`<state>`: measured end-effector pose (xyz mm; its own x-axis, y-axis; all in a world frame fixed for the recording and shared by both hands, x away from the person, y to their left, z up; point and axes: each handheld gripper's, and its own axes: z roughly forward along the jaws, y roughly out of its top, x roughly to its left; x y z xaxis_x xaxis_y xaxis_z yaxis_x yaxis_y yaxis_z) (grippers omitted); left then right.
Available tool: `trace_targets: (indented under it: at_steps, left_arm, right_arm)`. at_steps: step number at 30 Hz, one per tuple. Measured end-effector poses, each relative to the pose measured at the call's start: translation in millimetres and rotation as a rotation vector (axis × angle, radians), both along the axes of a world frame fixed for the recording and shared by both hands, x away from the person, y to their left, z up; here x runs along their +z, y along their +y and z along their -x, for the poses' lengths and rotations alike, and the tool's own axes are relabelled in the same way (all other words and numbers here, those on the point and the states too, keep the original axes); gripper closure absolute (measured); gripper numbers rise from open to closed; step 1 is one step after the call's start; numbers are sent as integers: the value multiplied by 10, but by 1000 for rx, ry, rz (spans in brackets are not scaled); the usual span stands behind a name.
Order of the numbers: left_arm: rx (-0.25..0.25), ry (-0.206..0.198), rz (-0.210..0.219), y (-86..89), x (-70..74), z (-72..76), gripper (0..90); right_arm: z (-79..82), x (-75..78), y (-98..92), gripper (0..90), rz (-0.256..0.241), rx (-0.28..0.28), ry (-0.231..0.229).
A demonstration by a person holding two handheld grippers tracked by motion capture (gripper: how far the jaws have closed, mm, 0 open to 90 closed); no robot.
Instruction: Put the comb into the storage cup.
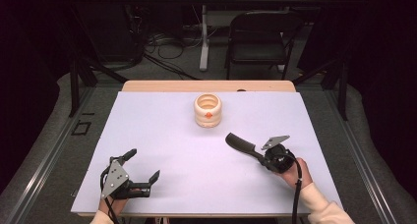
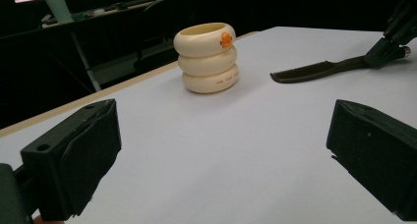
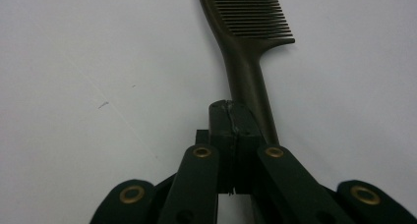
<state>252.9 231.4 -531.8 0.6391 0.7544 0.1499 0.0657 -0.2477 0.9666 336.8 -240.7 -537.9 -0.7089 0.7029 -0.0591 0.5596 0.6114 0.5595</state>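
Note:
A dark comb (image 1: 241,144) (image 3: 251,47) lies flat on the white table sheet (image 1: 162,135), right of centre, teeth pointing to the far left. My right gripper (image 1: 261,158) (image 3: 233,117) is at its handle end. The jaws are pressed together with just a seam between them, and the handle runs along the right jaw's side and under it, not between the two. Near the front left edge rests my left gripper (image 1: 144,164) (image 2: 221,155), open wide and holding nothing. In the left gripper view the comb (image 2: 314,70) meets the right gripper (image 2: 388,47) at far right.
A cream ribbed cup (image 1: 208,110) (image 2: 206,57) with an orange mark stands upright at the table's far centre. Beyond the table are a folding chair (image 1: 258,35), a table leg and floor cables. Dark stands flank both sides.

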Motion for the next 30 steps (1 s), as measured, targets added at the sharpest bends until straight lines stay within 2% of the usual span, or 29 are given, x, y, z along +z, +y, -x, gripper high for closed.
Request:
trace_targets:
  at_steps: [5,7,17,18,22,30]
  left_arm:
    - [0,0,-1,-1,0,-1,1]
    - [0,0,0,-1,0,-1,1]
    - [0,-2,-1,0,2,3,1]
    - [0,-1,-1,1,2,2,1]
    - [0,-1,-1,0,2,1,1]
    - [1,-3,0,-4,2,3,1]
  right_arm:
    - [5,-1,5,899,-2,1,1]
    - [9,7,4,870,-7,12,-2]
    - [90,170,38,643,-2,77,10]
    - [92,182,41,594,6,76,7]
    - [86,202,41,500,16,67,14]
    - [52,260,73,344,54,56,6]
